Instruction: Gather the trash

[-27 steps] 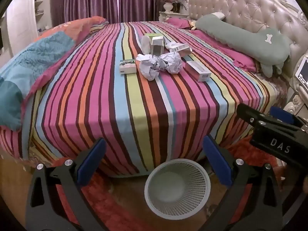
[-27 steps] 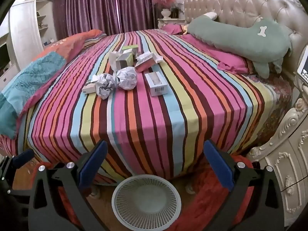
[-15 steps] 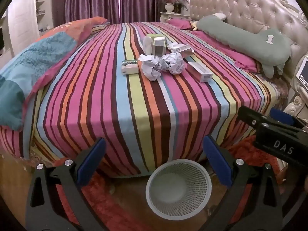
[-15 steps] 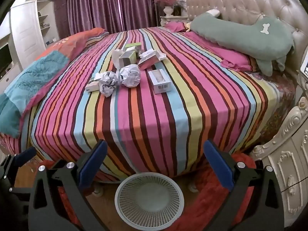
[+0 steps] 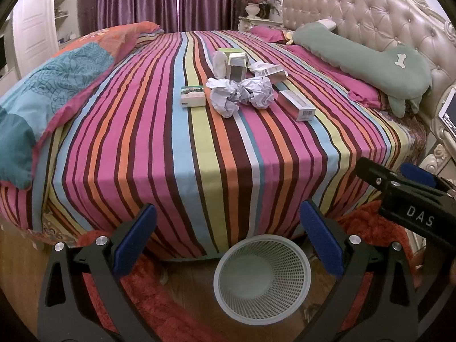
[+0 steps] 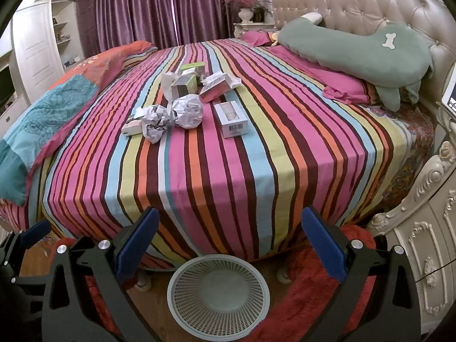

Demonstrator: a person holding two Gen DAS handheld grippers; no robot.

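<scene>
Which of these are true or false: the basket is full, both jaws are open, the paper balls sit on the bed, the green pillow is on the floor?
1. The basket is full. False: it looks empty.
2. Both the left gripper and the right gripper have open jaws. True.
3. The paper balls lie on the bed. True.
4. The green pillow lies on the floor. False: it rests on the bed by the headboard.

Broad bare striped bedspread (image 6: 228, 171) lies open between the bed's foot and the clustered trash (image 6: 182, 105); a white basket (image 6: 218, 293) stands on the floor below; green pillow (image 6: 356, 48) flanks right, folded quilt (image 6: 51, 105) left.
</scene>
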